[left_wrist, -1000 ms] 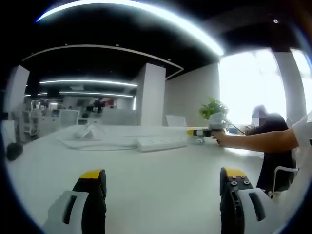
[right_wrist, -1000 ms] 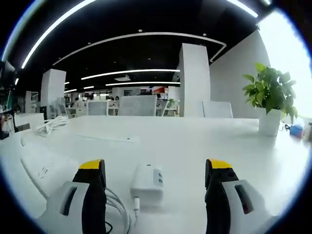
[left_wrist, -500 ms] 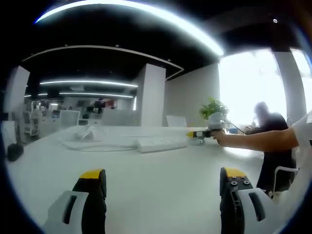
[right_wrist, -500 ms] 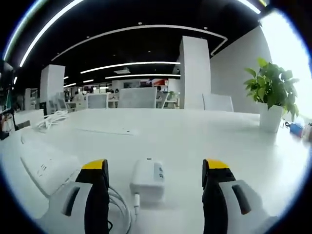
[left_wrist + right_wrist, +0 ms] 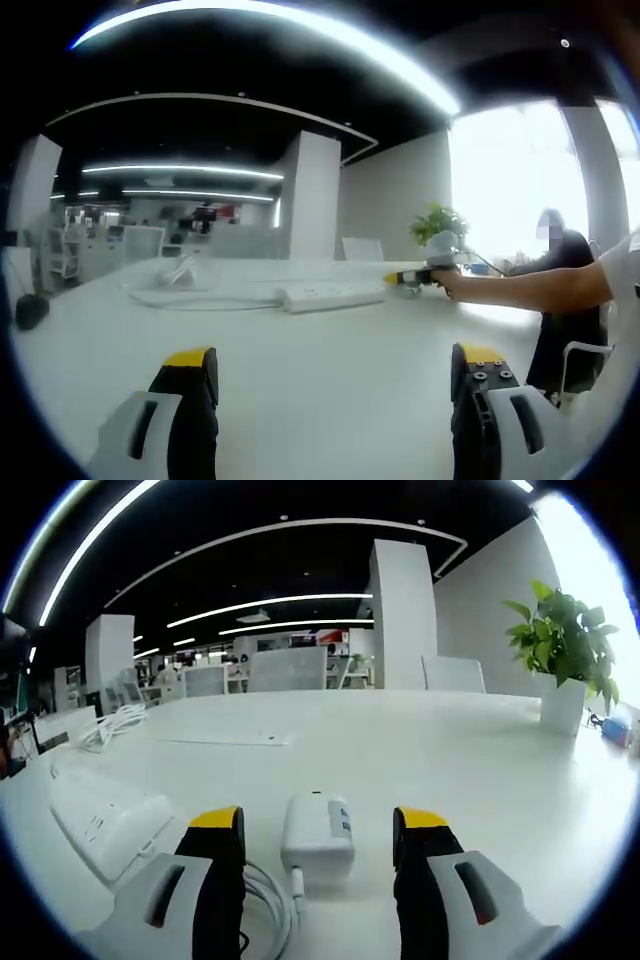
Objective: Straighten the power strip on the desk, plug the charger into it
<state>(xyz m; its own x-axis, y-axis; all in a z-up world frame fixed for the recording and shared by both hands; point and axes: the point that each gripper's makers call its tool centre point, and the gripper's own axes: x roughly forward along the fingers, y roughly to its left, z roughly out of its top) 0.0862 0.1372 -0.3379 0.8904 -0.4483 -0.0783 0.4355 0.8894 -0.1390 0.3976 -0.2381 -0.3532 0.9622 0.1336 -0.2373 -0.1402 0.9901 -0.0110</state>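
Straddling charger, right gripper jaws spread, not touching; left gripper jaws spread, holding nothing.

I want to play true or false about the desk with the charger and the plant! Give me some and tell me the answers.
1. The white charger lies between the right gripper jaws. True.
2. The right gripper is squeezing the charger. False: gaps show on both sides.
3. A potted plant stands on the desk. True.
4. The charger is plugged into the power strip. False: it lies on the desk beside it.
5. The left gripper holds the power strip. False: its jaws are open and empty.
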